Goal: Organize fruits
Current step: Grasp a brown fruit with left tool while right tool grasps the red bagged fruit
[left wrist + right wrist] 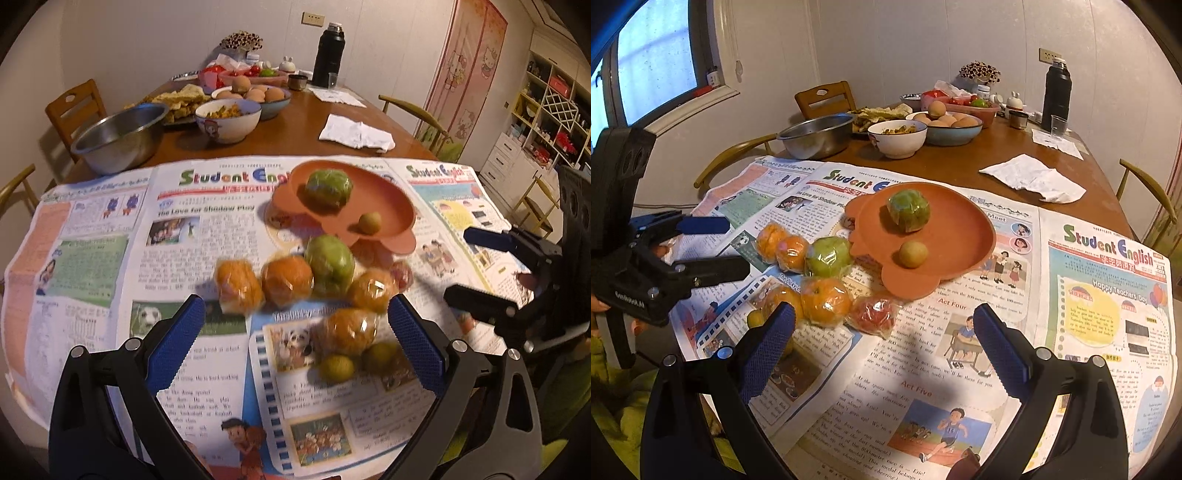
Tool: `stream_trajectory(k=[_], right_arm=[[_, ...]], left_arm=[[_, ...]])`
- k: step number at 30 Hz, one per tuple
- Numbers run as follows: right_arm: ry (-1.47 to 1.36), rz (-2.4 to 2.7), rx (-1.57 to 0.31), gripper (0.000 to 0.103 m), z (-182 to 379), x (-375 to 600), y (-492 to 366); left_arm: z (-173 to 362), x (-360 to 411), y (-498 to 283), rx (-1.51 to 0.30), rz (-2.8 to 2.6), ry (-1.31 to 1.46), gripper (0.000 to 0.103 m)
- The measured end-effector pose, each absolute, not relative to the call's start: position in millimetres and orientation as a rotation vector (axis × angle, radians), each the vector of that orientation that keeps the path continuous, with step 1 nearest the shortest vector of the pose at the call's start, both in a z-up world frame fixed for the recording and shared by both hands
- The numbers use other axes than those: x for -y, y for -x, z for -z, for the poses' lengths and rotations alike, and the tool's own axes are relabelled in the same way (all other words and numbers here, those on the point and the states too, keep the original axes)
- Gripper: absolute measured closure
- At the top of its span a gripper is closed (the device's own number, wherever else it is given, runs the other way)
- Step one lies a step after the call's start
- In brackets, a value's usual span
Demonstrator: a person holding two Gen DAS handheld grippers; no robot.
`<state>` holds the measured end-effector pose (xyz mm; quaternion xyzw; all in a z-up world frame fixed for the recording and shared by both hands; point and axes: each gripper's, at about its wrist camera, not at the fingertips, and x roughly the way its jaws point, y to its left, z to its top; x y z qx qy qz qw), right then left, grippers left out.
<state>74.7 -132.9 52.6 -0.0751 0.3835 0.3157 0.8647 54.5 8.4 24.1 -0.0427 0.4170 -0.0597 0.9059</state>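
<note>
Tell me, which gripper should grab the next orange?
Probably the left gripper. It is open with a wrapped orange right between its fingers. The right gripper is open over bare newspaper.

four wrapped oranges (286, 281), two wrapped green apples (328, 266), three small yellow-green fruits (369, 222), one wrapped red fruit (874, 316), one orange plate (960, 236)

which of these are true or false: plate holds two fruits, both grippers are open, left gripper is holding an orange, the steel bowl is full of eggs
1. The orange plate holds two fruits. True: a wrapped green fruit and a small yellow-green fruit.
2. Both grippers are open. True: left gripper and right gripper have jaws spread.
3. The left gripper holds an orange. False: it holds nothing.
4. The steel bowl is full of eggs. False: the eggs sit in a blue bowl.
</note>
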Motion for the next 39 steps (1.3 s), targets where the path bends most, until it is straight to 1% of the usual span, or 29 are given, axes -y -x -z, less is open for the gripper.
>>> stream_trajectory(k=[6, 12, 15, 19, 21, 22, 28, 32, 34, 37, 38, 39], right_arm=[[0.161, -0.658, -0.816, 0.006, -47, 133, -71], [0.158, -0.655, -0.825, 0.006, -43, 135, -69], [0.156, -0.651, -0.830, 0.006, -40, 136, -68], [0.154, -0.650, -0.834, 0.006, -38, 136, -66], [0.153, -0.649, -0.836, 0.006, -37, 137, -65], [0.153, -0.648, -0.836, 0.006, -37, 137, -65], [0.150, -0.638, -0.843, 0.006, -35, 138, -66], [0.151, -0.629, -0.853, 0.007, -32, 138, -68], [0.155, -0.619, -0.860, 0.008, -29, 138, -71], [0.165, -0.611, -0.870, 0.008, -25, 137, -75], [0.167, -0.610, -0.875, 0.008, -24, 136, -76], [0.171, -0.610, -0.879, 0.010, -23, 136, -78]], left_arm=[[-12, -7, -43, -0.880, 0.125, 0.088, 0.010], [-3, -5, -33, -0.898, 0.137, 0.080, 0.018], [1, -3, -31, -0.906, 0.148, 0.076, 0.025], [6, 3, -29, -0.913, 0.176, 0.058, 0.040], [8, 4, -28, -0.917, 0.185, 0.058, 0.041], [9, 5, -27, -0.920, 0.186, 0.059, 0.045], [14, 8, -28, -0.929, 0.205, 0.055, 0.054], [17, 11, -31, -0.938, 0.223, 0.057, 0.066], [19, 12, -32, -0.941, 0.230, 0.056, 0.069], [21, 14, -34, -0.946, 0.238, 0.055, 0.070], [22, 14, -35, -0.948, 0.240, 0.054, 0.072], [23, 15, -36, -0.950, 0.247, 0.056, 0.073]])
